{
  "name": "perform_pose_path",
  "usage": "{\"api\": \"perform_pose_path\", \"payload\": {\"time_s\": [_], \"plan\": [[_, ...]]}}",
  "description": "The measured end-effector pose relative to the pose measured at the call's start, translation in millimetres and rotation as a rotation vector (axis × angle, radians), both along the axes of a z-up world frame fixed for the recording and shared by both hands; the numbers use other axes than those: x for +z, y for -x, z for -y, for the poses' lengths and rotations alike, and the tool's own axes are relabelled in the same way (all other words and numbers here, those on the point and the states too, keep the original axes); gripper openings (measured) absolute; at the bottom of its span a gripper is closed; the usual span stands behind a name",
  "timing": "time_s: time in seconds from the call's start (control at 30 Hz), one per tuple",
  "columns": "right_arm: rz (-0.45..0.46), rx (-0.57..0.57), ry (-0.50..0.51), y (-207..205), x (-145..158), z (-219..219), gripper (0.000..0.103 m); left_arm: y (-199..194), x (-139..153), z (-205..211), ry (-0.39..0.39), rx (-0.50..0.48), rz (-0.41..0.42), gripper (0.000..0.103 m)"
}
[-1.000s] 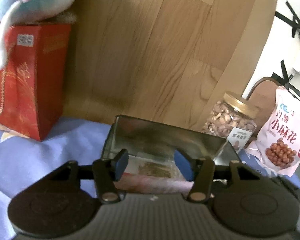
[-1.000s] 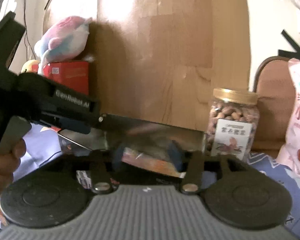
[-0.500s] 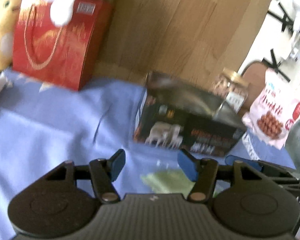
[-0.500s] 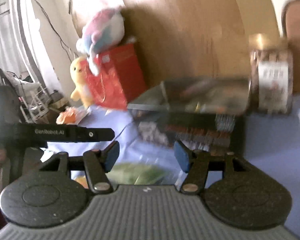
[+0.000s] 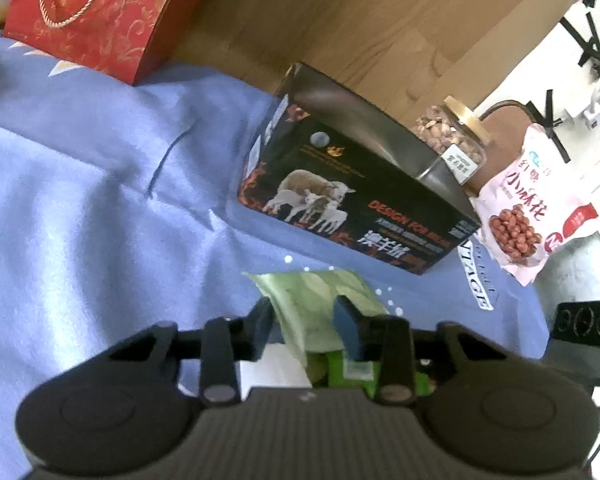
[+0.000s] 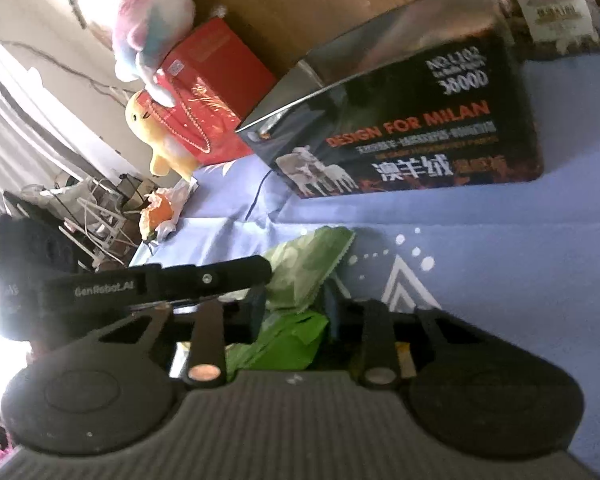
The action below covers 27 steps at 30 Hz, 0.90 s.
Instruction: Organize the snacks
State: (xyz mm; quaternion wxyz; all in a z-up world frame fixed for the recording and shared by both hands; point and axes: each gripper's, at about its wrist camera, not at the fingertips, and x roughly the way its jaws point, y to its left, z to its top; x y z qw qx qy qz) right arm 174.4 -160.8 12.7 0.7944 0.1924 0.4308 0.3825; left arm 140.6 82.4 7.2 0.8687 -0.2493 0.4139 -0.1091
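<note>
Since both grippers just closed, left gripper (image 5: 304,326) and right gripper (image 6: 294,306) pinch the green snack packet (image 5: 314,300), likely for the open black box (image 5: 352,200) beyond.

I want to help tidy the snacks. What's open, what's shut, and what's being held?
Black box: open on top, standing on the blue cloth.
Nut jar: lid on, upright.
Pink snack bag: sealed, leaning behind the box.
Green packet: gripped from both sides.
Left hand-held gripper: just closed on the green packet.
Right hand-held gripper: just closed on it too.
</note>
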Motion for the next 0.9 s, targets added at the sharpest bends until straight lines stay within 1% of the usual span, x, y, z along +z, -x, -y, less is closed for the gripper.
{"api": "perform_pose_path", "payload": {"time_s": [0.07, 0.17, 0.27, 0.4, 0.5, 0.6, 0.7, 0.8, 0.9], "plan": [[0.091, -0.004, 0.028, 11.0, 11.2, -2.2, 0.028, 4.4, 8.3, 1.5, 0.003, -0.002, 0.036, 0.032], [0.224, -0.003, 0.048, 33.1, 31.2, -3.9, 0.028, 15.2, 28.4, 0.1, 0.006, -0.005, 0.107, 0.032], [0.323, 0.025, 0.054, 58.2, 46.9, -8.3, 0.028, 33.1, 47.5, -1.5, -0.006, -0.012, 0.169, 0.032], [0.412, 0.109, 0.088, 94.0, 52.5, -12.3, 0.028, 67.6, 55.3, -0.6, -0.050, -0.036, 0.215, 0.033], [0.416, 0.189, 0.100, 114.3, 46.6, -14.4, 0.028, 91.7, 47.2, -1.0, -0.066, -0.049, 0.211, 0.033], [0.380, 0.261, 0.117, 126.8, 34.4, -17.4, 0.030, 112.8, 34.1, -1.8, -0.073, -0.052, 0.184, 0.033], [0.348, 0.290, 0.141, 132.4, 23.8, -25.5, 0.031, 124.2, 21.4, -4.2, -0.070, -0.050, 0.154, 0.033], [0.336, 0.291, 0.183, 136.4, 18.2, -31.2, 0.039, 127.5, 9.1, -9.6, -0.052, -0.040, 0.115, 0.034], [0.378, 0.260, 0.230, 143.3, 20.2, -32.9, 0.053, 130.7, 6.2, -12.3, -0.073, -0.021, 0.114, 0.039]]}}
